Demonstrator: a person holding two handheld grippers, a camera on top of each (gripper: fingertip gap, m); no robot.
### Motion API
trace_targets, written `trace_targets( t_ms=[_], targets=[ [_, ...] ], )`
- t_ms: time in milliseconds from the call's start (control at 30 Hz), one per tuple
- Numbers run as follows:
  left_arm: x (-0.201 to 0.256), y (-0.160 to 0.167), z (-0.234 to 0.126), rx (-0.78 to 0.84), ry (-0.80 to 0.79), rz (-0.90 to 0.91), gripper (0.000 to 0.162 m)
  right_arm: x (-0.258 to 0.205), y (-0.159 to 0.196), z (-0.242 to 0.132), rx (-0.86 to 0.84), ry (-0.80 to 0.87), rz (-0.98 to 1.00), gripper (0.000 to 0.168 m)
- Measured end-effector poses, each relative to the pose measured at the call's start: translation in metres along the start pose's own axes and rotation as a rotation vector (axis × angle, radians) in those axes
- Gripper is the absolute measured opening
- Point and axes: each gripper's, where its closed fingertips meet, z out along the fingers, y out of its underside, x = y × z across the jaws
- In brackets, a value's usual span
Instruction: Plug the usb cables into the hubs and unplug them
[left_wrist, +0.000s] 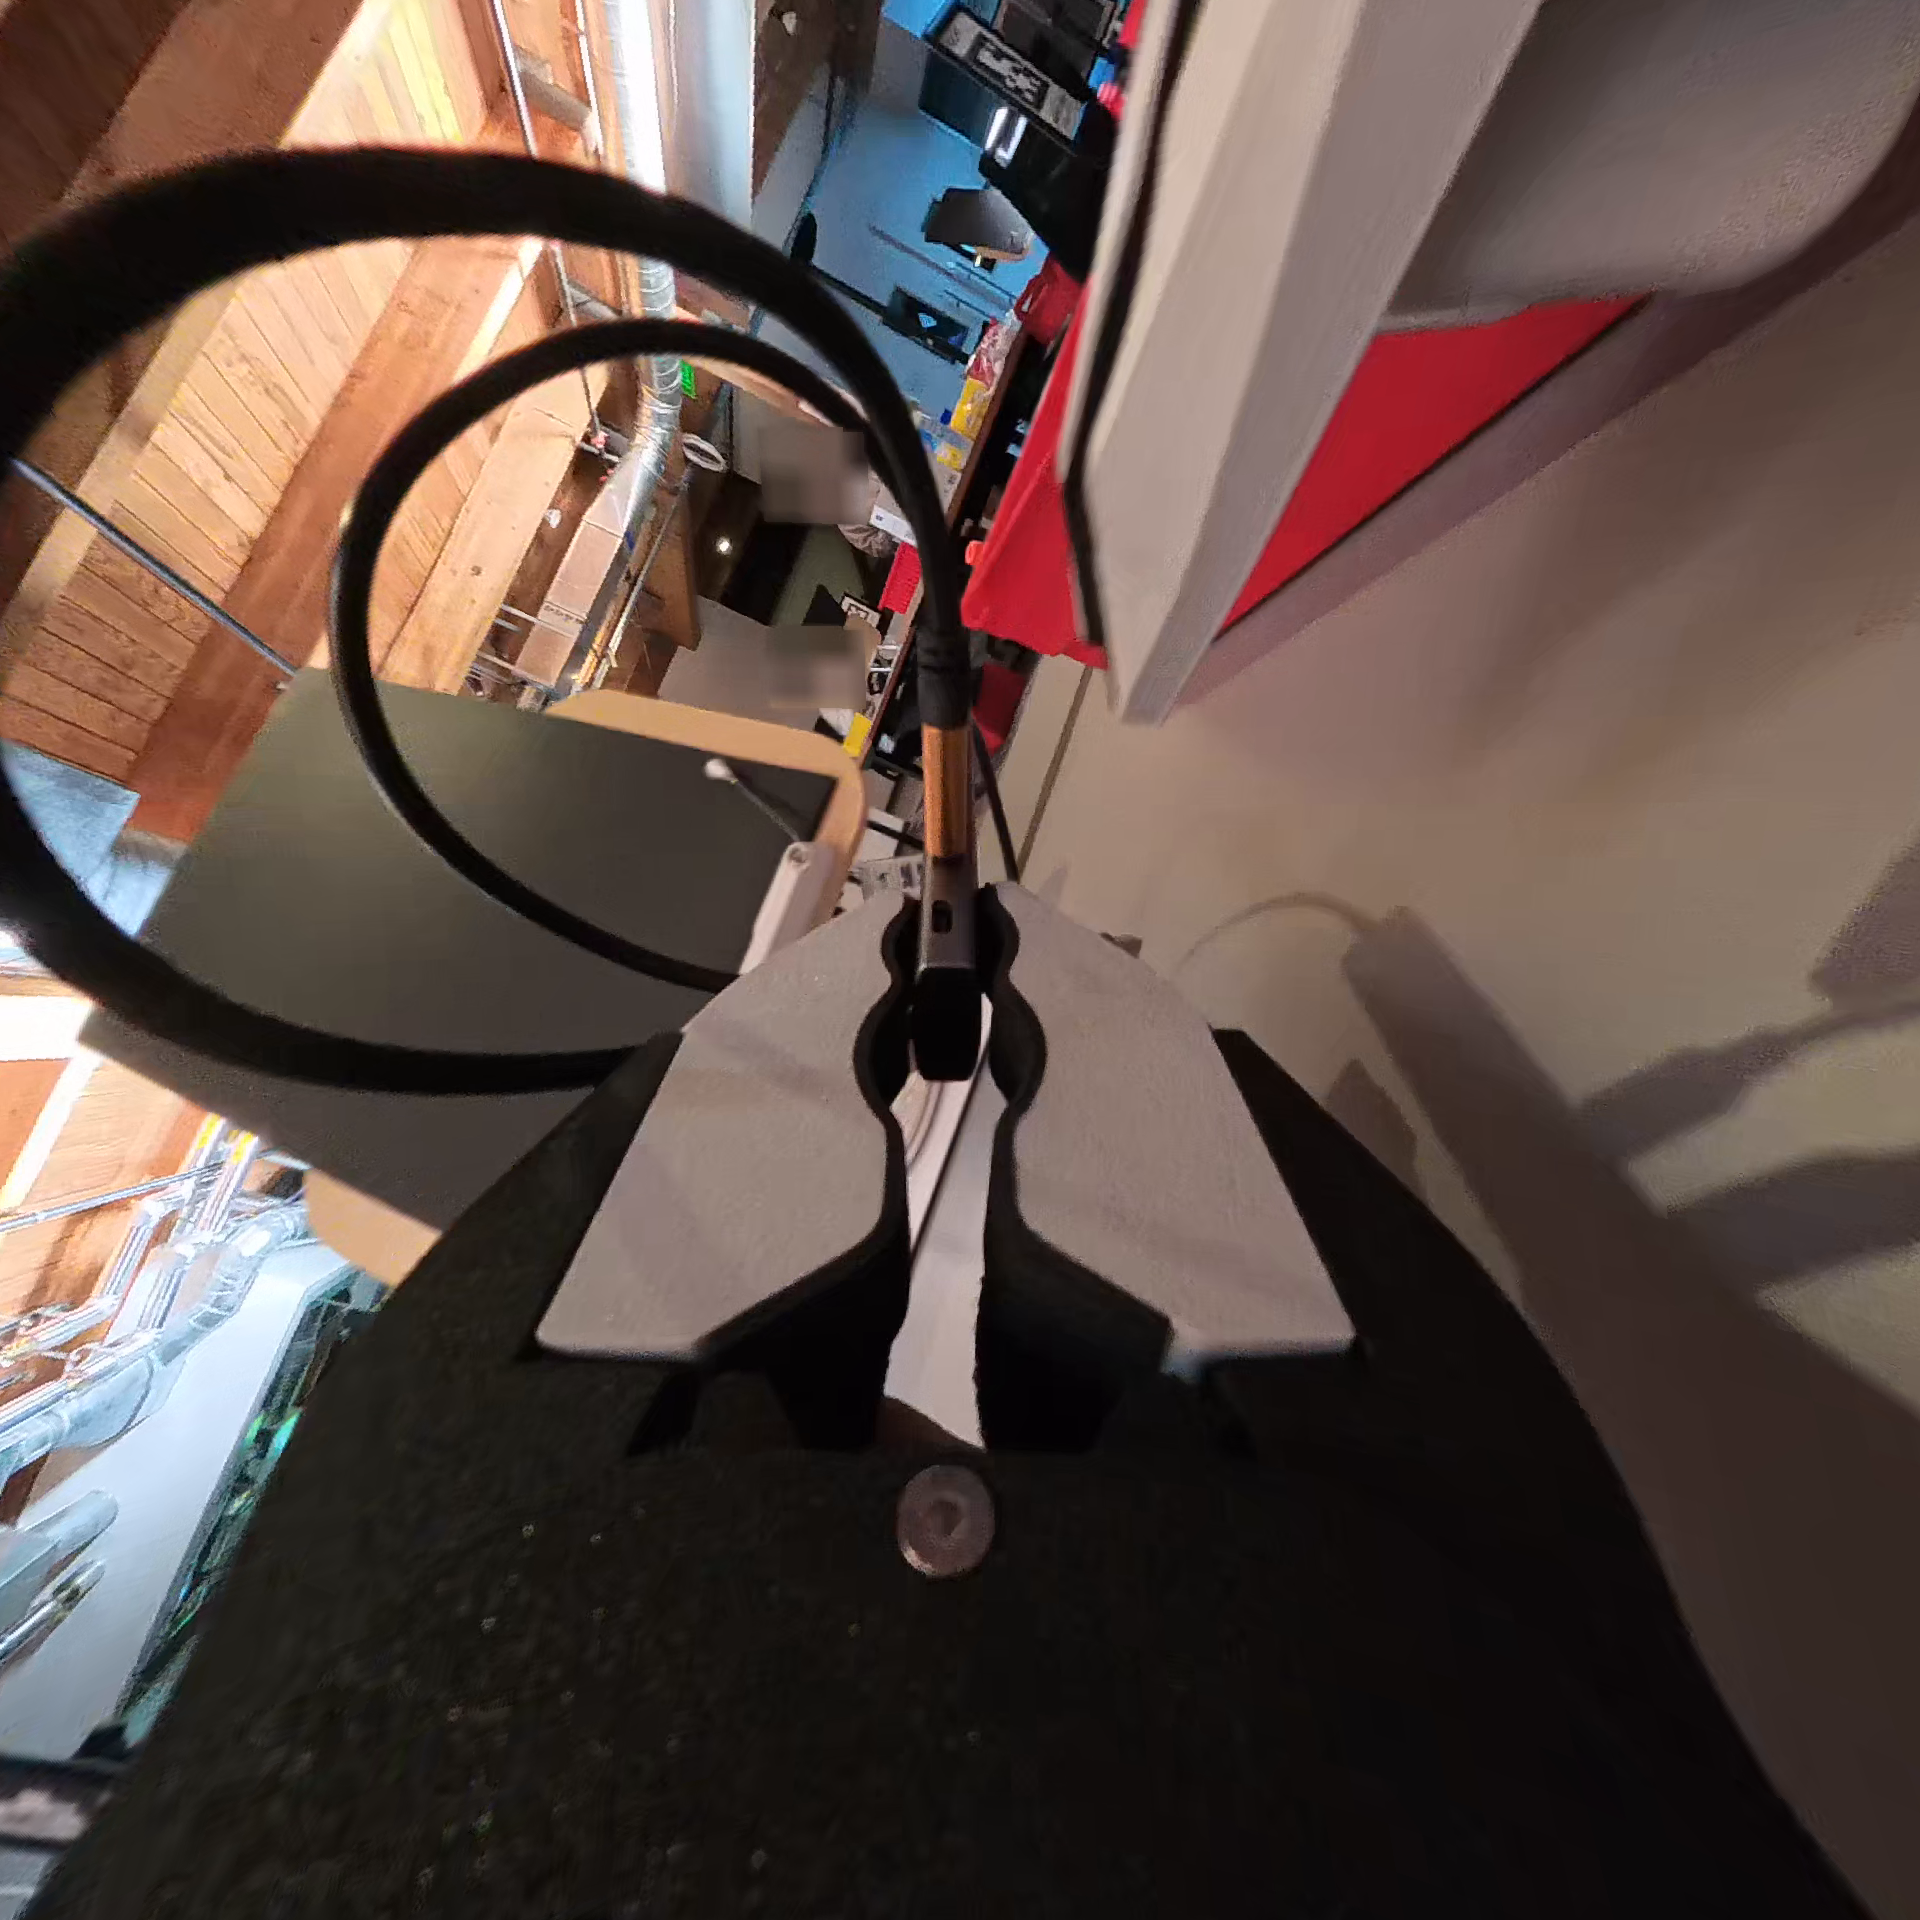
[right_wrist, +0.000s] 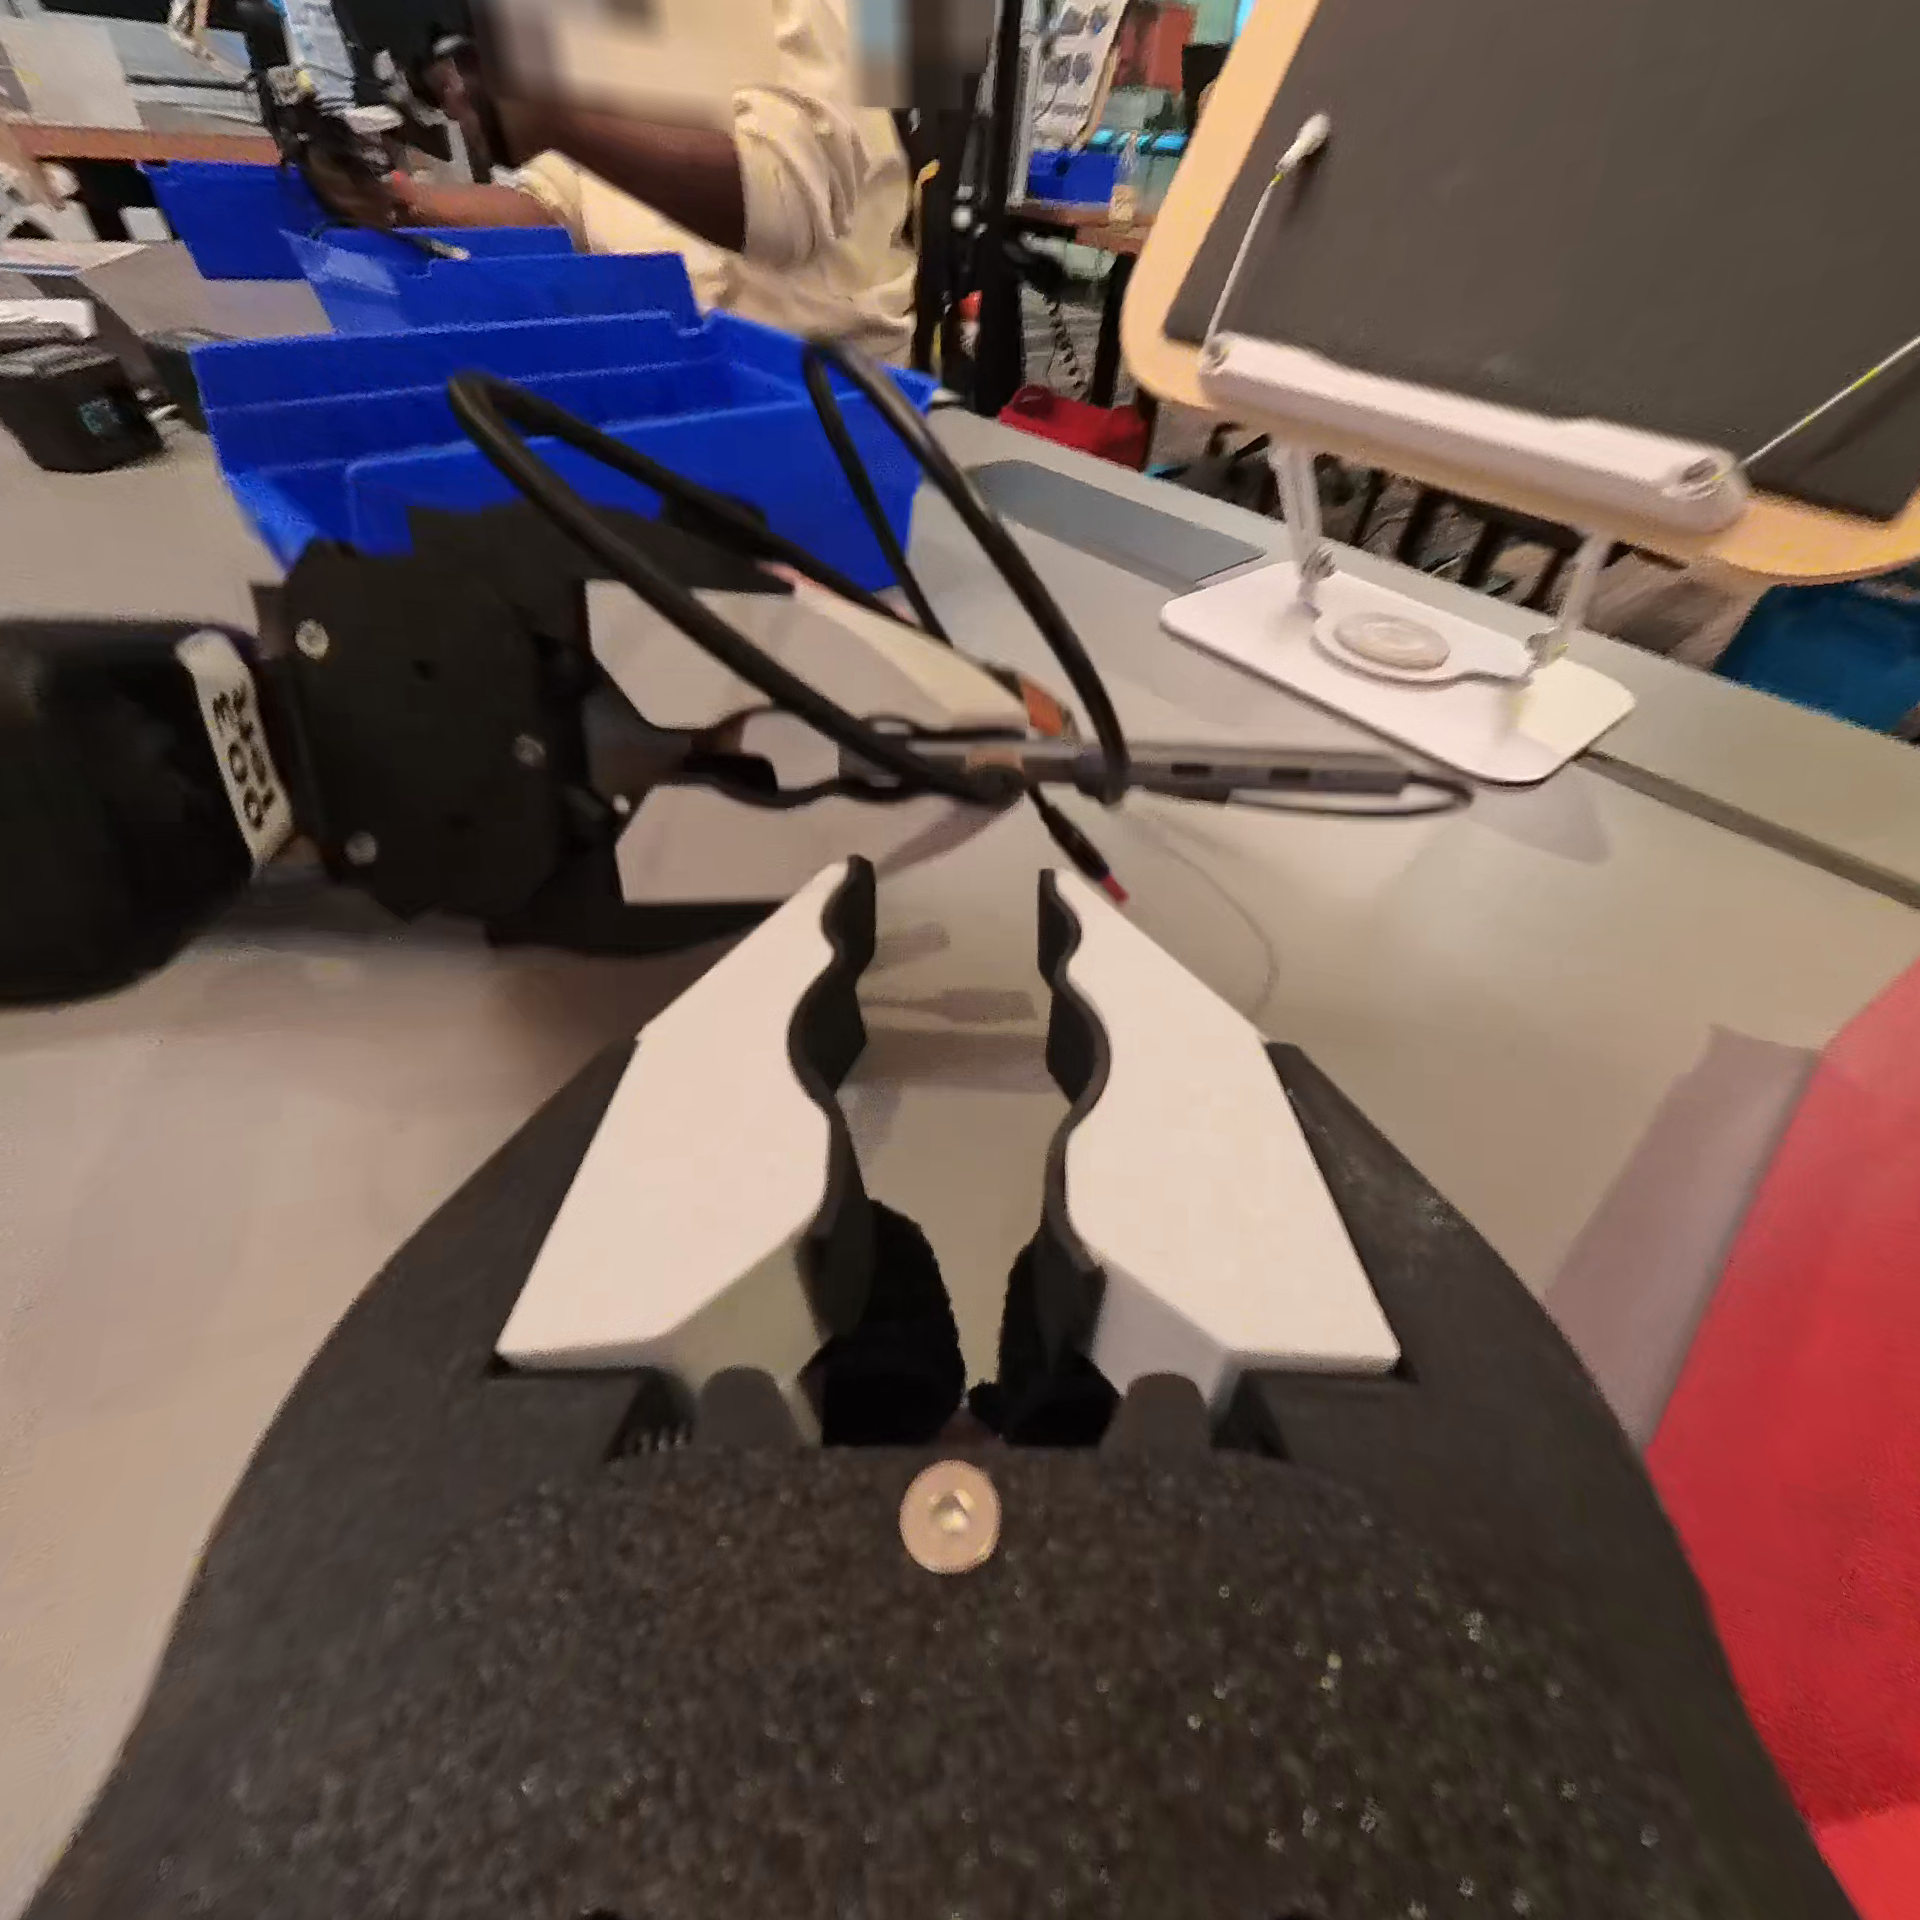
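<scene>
My left gripper (left_wrist: 948, 904) is shut on the grey-and-black plug (left_wrist: 945, 997) of a black cable (left_wrist: 416, 177). The cable has a bronze sleeve (left_wrist: 945, 790) and curls in two loops ahead. In the right wrist view, the left gripper (right_wrist: 997, 769) holds the cable (right_wrist: 644, 582) low over the grey table (right_wrist: 312, 1143). Its tips are at the left end of a grey hub (right_wrist: 1278, 774) lying there; contact is unclear. My right gripper (right_wrist: 951, 883) is open and empty just in front of them. The cable's loose red-tipped end (right_wrist: 1101, 878) hangs by its right fingertip.
A dark tablet (right_wrist: 1558, 208) on a white stand (right_wrist: 1455, 707) sits at the back right; it also shows in the left wrist view (left_wrist: 468, 883). Blue bins (right_wrist: 520, 416) stand behind the left gripper. A red bin (right_wrist: 1818, 1351) is at the right edge. A person (right_wrist: 810, 187) sits behind. The grippers' ends are close to 5 cm from one another.
</scene>
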Motion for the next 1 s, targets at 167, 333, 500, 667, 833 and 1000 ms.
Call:
trace_targets(
  t_ms=[167,333,500,667,833,1000],
  targets=[
    [0.013,-0.004,0.013,0.006,0.013,0.004,0.010,0.014,-0.007,0.016,0.045,0.084,-0.005,0.023],
    [0.021,0.005,0.010,-0.030,0.065,-0.054,0.010,0.017,0.002,0.024,-0.005,0.106,-0.033,0.011],
    [0.026,0.009,0.008,-0.055,0.086,-0.022,0.010,0.016,0.008,0.025,-0.051,0.126,-0.057,0.012],
    [0.030,0.011,0.008,-0.072,0.102,-0.017,0.010,0.016,0.014,0.026,-0.092,0.138,-0.060,0.012],
    [0.034,0.010,0.007,-0.042,0.136,-0.060,0.010,0.013,0.016,0.023,-0.100,0.066,0.014,0.010],
    [0.029,0.001,0.005,0.016,0.117,-0.079,0.013,-0.004,0.005,0.013,-0.024,-0.122,0.145,0.009]
  ],
)
